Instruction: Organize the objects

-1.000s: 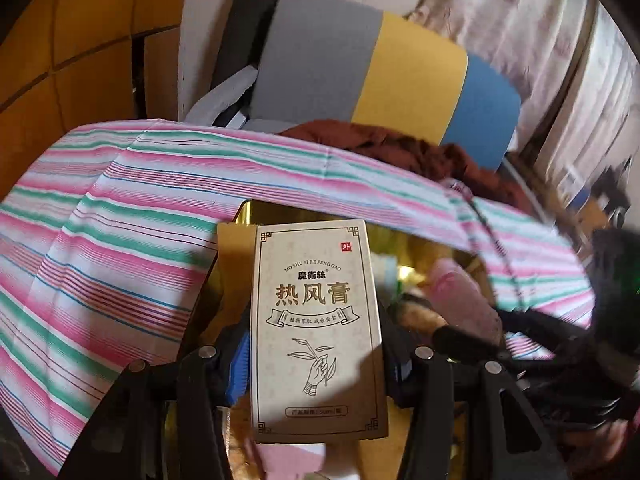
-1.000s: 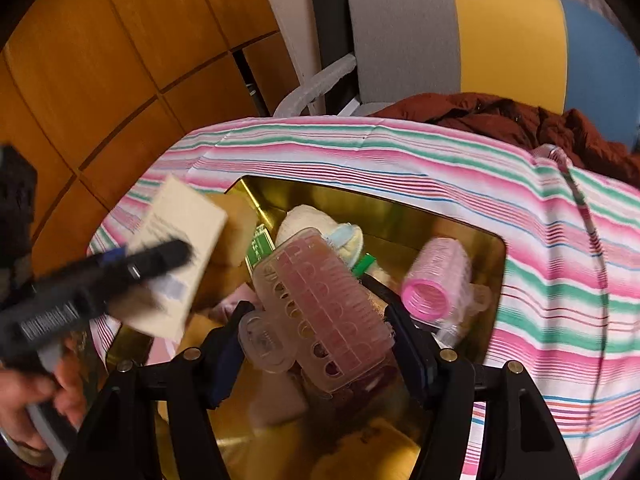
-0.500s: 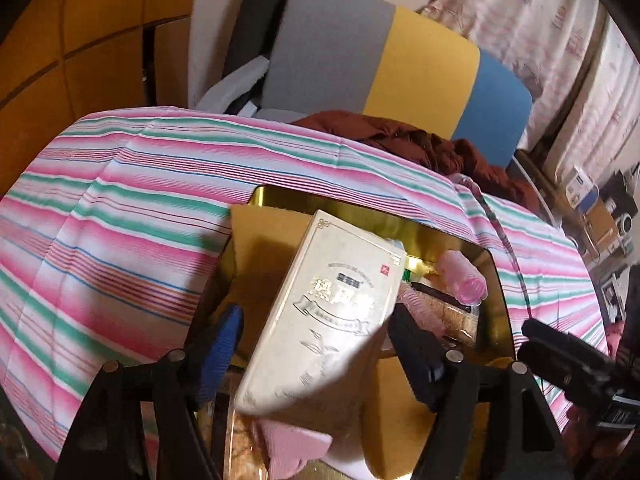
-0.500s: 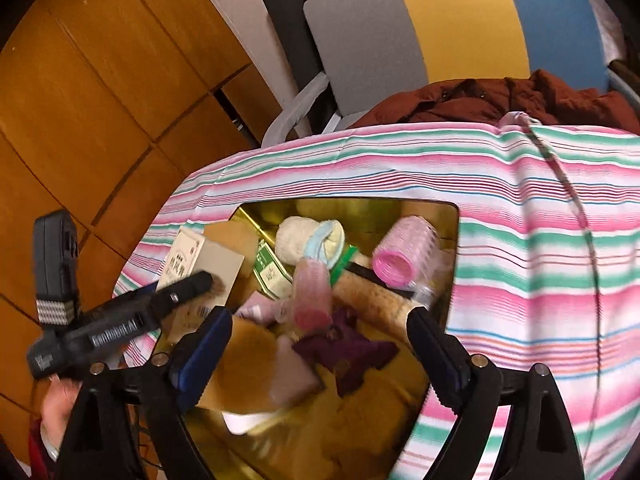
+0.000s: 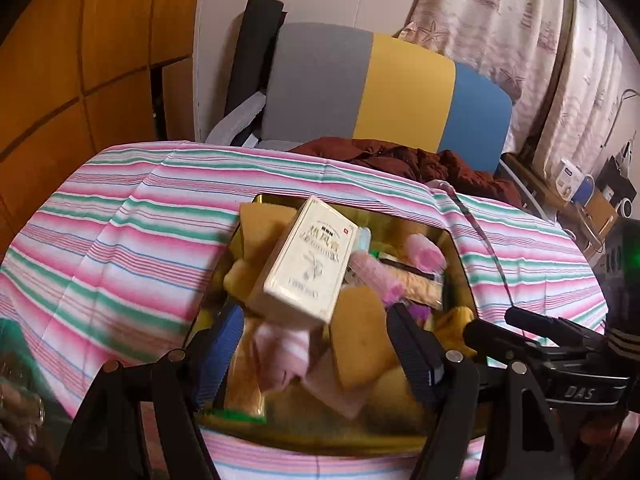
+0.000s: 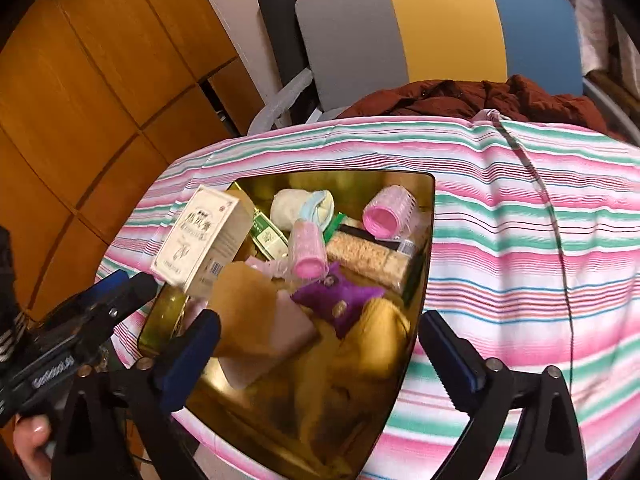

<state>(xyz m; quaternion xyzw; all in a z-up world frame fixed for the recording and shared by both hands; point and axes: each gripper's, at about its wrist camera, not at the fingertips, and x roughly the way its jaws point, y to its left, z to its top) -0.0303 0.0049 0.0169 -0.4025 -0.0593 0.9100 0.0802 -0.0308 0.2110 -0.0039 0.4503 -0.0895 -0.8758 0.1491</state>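
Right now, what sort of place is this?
Probably a room in a home: a curtain, a wooden cupboard, and a chair with a brown coat behind a striped tablecloth.

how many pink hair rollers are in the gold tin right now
2. One pink hair roller lies at the far right corner of the gold tin; the other is near the middle. More may be buried under the clutter.

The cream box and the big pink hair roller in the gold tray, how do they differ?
The cream box is flat-sided with printed text; the pink hair roller is a ridged, hollow cylinder. The box leans on the tray's left edge, propped on other items; the roller lies on its side near the far right corner. The box looks larger. Both are in the gold tray, neither gripped.
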